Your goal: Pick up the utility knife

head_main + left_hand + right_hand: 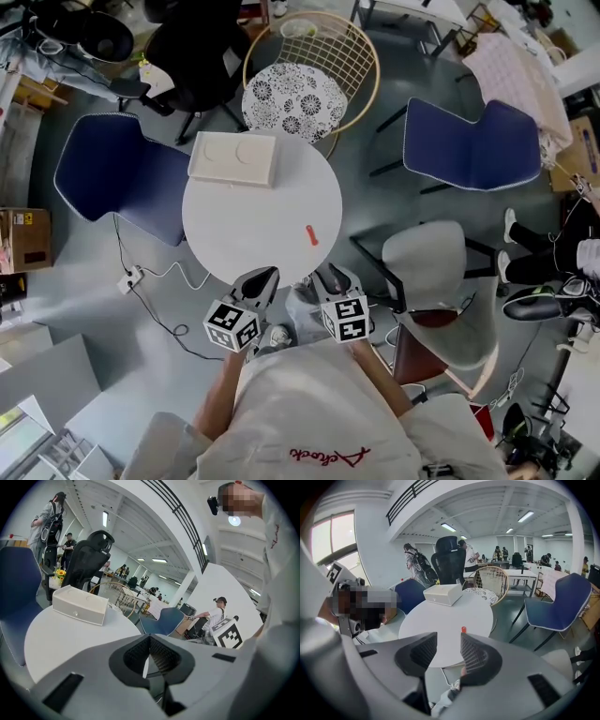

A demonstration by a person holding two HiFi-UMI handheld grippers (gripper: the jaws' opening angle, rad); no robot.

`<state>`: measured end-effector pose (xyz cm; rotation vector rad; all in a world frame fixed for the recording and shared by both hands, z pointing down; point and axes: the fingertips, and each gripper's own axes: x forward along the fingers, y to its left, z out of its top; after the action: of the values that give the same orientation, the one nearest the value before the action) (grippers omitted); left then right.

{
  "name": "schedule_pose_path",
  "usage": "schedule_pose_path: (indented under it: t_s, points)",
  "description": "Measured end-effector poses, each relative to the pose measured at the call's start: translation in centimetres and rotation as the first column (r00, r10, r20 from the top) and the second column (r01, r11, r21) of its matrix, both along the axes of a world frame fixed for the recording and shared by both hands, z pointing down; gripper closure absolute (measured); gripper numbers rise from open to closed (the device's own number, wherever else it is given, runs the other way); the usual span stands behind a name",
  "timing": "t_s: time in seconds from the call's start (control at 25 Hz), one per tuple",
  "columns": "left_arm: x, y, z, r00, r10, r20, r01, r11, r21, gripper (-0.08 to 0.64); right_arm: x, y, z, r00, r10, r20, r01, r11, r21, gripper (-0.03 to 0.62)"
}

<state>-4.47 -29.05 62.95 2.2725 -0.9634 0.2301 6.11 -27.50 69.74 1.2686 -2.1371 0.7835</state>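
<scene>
The utility knife (312, 235) (463, 629), a small red piece, lies flat on the round white table (234, 220) (450, 611), on its right part and close to the rim nearest the person. The right gripper (335, 277) (449, 651) hangs just off that same near rim, short of the knife and not touching it. Its jaws stand well apart with nothing between the pads. In the right gripper view the knife shows beyond the jaws, just above the tip of the right-hand finger (476, 656), a little to the right of the gap.

The left gripper (263, 277) (150, 652) sits at the table's near rim too, to the left of the right one and further from the knife. Its ribbed pads are pressed together and it holds nothing.

A flat white box (233, 157) (78, 604) (443, 594) rests on the table's far side, well apart from the knife and off the line between the knife and the right gripper. Round the table stand a wire chair with a patterned cushion (298, 98) beyond the far rim, a blue chair (108, 169) to the left, another blue chair (473, 145) to the right, and a pale chair (433, 258) at the near right, beside the right gripper. A power strip with its cable (130, 278) lies on the floor left of the table.
</scene>
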Motion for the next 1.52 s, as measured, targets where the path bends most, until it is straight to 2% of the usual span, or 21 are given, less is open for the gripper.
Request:
schedule_pose_path:
  t_s: [0.4,0.92,1.28,1.36,1.52]
  points:
    - [-1.1,0.4,0.0,1.0,-0.015,0.005,0.015,1.0,-0.009,0.546,-1.2,-0.1,3.4,0.997,-0.05,-0.064,0.046,0.997,-0.068,0.443]
    - [-2.6,1.7,0.5,0.998,-0.055,0.02,0.056,0.998,-0.041,0.546,-0.9,-6.1,11.0,0.983,-0.086,-0.163,0.053,0.978,-0.201,0.459]
    - [-3.6,1.9,0.8,0.996,-0.079,0.031,0.08,0.995,-0.053,0.548,-1.2,-8.3,12.0,0.977,-0.081,-0.199,0.037,0.976,-0.216,0.465]
    - [-3.8,1.8,0.7,0.996,-0.08,0.033,0.082,0.995,-0.054,0.548,-1.0,-8.4,12.0,0.968,-0.077,-0.237,0.027,0.977,-0.209,0.518]
    - [-3.9,1.7,0.7,0.996,-0.079,0.035,0.081,0.995,-0.056,0.548,-1.0,-8.3,12.1,0.965,-0.071,-0.253,0.018,0.978,-0.207,0.518]
